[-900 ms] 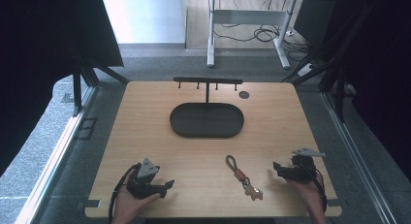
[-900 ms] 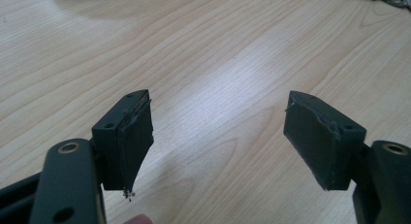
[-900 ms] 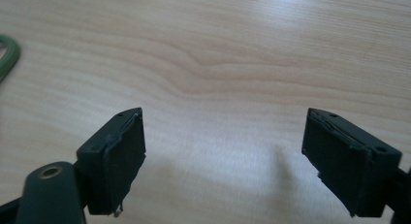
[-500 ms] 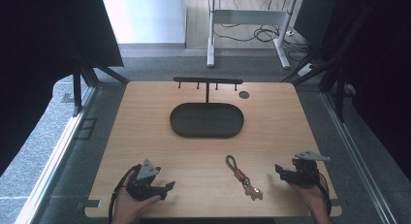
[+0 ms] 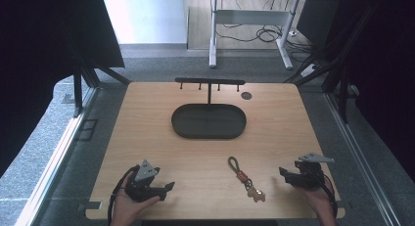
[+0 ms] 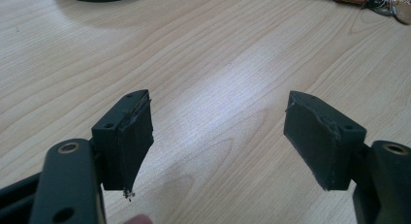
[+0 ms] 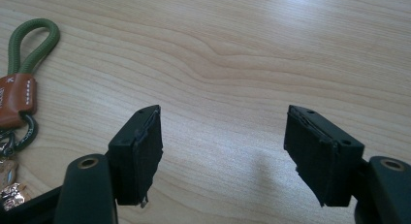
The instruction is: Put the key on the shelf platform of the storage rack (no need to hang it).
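The left tool (image 5: 167, 187) is sitting low at the near left corner of the desk (image 5: 147, 118), with a hand (image 5: 128, 206) wrapped around its body; in the left gripper view its two black jaws are standing wide apart with only bare wood grain between them. The right tool (image 5: 283, 171) is hovering at the near right corner, likewise gripped from below by the other hand (image 5: 320, 202), and its jaws are also spread wide over bare wood (nothing is being pinched by either one). Both are pointing inward, toward the middle of the near edge.

Between them, a keychain (image 5: 244, 178) is lying flat on the wood, nearer the right tool but apart from it. In the right gripper view its green cord loop (image 7: 29, 42) is showing at the left edge, with a brown leather band (image 7: 15, 99) below it and small metal pieces at the bottom corner.

Farther back, at the centre of the desk, a dark oval tray (image 5: 209, 121) is resting, and just behind it a black T-shaped rack (image 5: 210, 82) with small hooks is standing upright. A small dark round disc (image 5: 246, 95) is lying near the far right of the rack.
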Available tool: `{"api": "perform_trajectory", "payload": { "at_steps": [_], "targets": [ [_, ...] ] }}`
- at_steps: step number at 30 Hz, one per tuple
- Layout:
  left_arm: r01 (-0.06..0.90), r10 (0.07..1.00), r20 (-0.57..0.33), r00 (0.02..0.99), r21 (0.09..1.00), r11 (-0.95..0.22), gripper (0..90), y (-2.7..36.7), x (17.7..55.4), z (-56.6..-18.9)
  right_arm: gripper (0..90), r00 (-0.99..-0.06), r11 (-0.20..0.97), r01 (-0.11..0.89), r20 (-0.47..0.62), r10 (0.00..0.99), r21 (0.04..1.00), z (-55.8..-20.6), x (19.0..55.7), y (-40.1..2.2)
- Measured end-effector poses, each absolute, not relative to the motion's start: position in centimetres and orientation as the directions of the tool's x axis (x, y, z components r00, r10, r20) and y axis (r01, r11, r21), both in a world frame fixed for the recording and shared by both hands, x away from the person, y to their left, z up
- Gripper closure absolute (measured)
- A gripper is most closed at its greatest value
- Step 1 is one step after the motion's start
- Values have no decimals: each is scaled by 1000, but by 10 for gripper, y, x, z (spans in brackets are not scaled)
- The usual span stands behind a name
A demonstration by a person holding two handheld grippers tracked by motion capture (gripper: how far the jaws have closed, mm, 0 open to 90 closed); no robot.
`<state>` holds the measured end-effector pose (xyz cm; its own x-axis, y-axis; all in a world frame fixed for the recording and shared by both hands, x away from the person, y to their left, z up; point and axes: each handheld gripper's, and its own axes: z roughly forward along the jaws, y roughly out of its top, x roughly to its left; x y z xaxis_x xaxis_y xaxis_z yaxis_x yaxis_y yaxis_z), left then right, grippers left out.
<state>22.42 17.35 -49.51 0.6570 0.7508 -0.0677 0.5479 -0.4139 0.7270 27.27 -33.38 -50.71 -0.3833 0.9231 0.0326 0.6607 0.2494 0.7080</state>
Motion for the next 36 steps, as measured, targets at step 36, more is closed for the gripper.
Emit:
{"api": "perform_trajectory", "payload": {
  "at_steps": [36],
  "targets": [
    [560,762,-65,644,719,-412,262,178,227,-496,379,-664,555,599,-29,747,577,-455,282,-258]
  ]
}}
